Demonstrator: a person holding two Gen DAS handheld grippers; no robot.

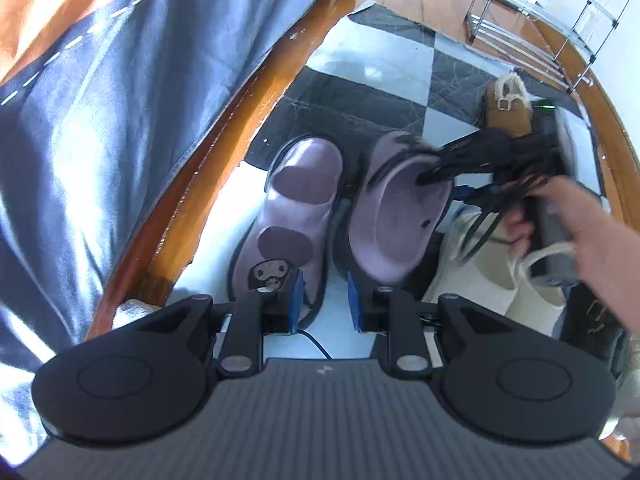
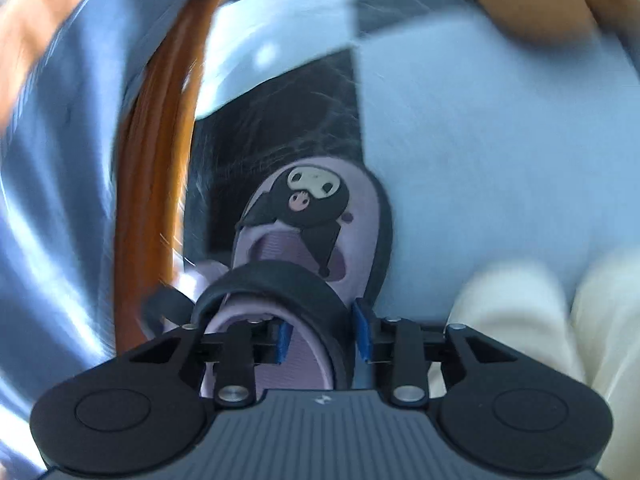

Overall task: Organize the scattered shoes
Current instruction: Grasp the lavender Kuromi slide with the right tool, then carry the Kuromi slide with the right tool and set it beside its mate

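Two purple clogs sit side by side on the checkered floor (image 1: 372,64), just beside the wooden bed frame (image 1: 224,184) with a blue sheet (image 1: 132,120) draped over it.

Left clog (image 1: 298,208) — sole up, dark oval patches showing, heel end toward the camera. The left gripper (image 1: 322,300) points down at its heel; the blue pads (image 1: 297,300) stand a little apart, with the clog's rim and dark strap in the gap between them. Whether the pads actually press on the clog cannot be told from this view.

Right clog (image 1: 396,216) — opening up, tilted on its side in the left wrist view. The right gripper (image 1: 432,172), held by a hand (image 1: 592,232), reaches into it from the right, blurred. In the right wrist view the same clog (image 2: 320,240) shows a black cartoon charm (image 2: 310,196) on the toe and a dark heel strap (image 2: 272,284). The right gripper (image 2: 322,328) has one finger inside the clog and one outside, so the side wall and strap lie between the pads (image 2: 362,328). That view is too blurred to tell a firm clench.

Other shoes: a cream pair (image 1: 504,280) just right of the clogs, a tan fur-lined slipper (image 1: 506,108) farther off. A metal shoe rack (image 1: 532,20) stands against the far wall.
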